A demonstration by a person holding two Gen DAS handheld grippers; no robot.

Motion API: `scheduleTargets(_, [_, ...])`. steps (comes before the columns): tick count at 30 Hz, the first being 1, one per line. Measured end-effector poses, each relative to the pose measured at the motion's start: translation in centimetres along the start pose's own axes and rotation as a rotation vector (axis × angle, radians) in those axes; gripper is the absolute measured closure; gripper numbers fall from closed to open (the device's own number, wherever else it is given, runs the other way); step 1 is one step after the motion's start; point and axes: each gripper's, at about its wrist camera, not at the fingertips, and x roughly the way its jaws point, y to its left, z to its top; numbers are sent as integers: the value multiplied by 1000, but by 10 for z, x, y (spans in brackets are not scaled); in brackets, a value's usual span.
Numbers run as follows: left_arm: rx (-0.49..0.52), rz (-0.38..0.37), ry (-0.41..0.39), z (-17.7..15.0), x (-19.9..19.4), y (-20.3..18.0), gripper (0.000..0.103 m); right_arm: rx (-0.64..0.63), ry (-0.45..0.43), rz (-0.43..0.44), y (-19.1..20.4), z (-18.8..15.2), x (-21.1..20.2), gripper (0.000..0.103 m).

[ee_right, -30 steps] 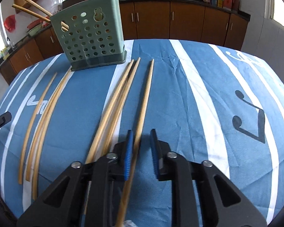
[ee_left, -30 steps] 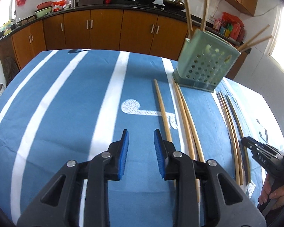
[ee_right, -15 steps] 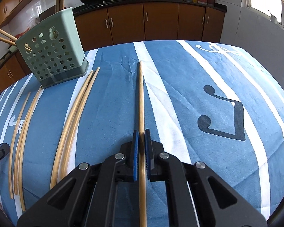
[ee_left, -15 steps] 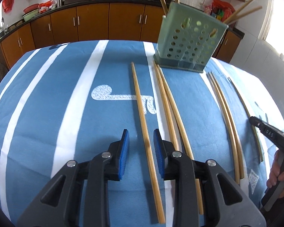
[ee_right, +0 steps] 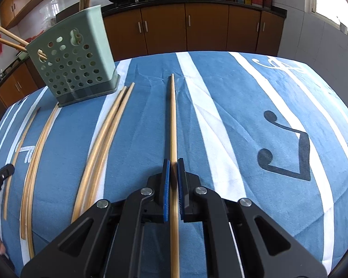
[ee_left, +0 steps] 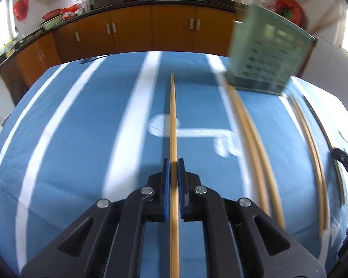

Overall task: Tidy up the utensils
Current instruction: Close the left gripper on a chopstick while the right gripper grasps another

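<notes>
In the left wrist view, my left gripper point(ee_left: 173, 164) is shut on a bamboo chopstick point(ee_left: 173, 120) that runs straight ahead over the blue striped cloth. My right gripper point(ee_right: 173, 164) is likewise shut on another chopstick point(ee_right: 172, 120), which points forward. The green perforated holder point(ee_left: 266, 53) stands at the back right of the left view, blurred. In the right wrist view the holder point(ee_right: 74, 69) is at the back left, with chopsticks point(ee_right: 4, 39) sticking out of it.
Two loose chopsticks point(ee_right: 104, 148) lie left of my right gripper and two more point(ee_right: 37, 153) further left. The left gripper's tip point(ee_right: 0, 176) shows at that edge. Brown cabinets point(ee_right: 197, 30) and woks line the back. The cloth point(ee_right: 266, 139) drops off at the right.
My left gripper swung over the leftmost chopstick, sank and closed on it. The right gripper's fingers closed on their chopstick, which now points straight ahead.
</notes>
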Motion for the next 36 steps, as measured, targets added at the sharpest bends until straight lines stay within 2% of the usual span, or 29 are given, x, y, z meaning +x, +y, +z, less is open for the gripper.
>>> scheduleTargets(7, [-15, -4, -11, 14, 11, 22, 95, -12, -14, -6, 2, 4, 5, 96])
scheduleTargets(13, [-6, -11, -10, 14, 13, 20, 89, 0, -12, 6, 0, 4, 5, 95])
scheduleTargets(28, [-14, -17, -9, 14, 13, 21, 88, -13, -12, -24, 4, 4, 5, 92])
scheduleTargets(36, [-22, -27, -10, 14, 13, 23, 88, 0, -12, -9, -1, 4, 5, 91])
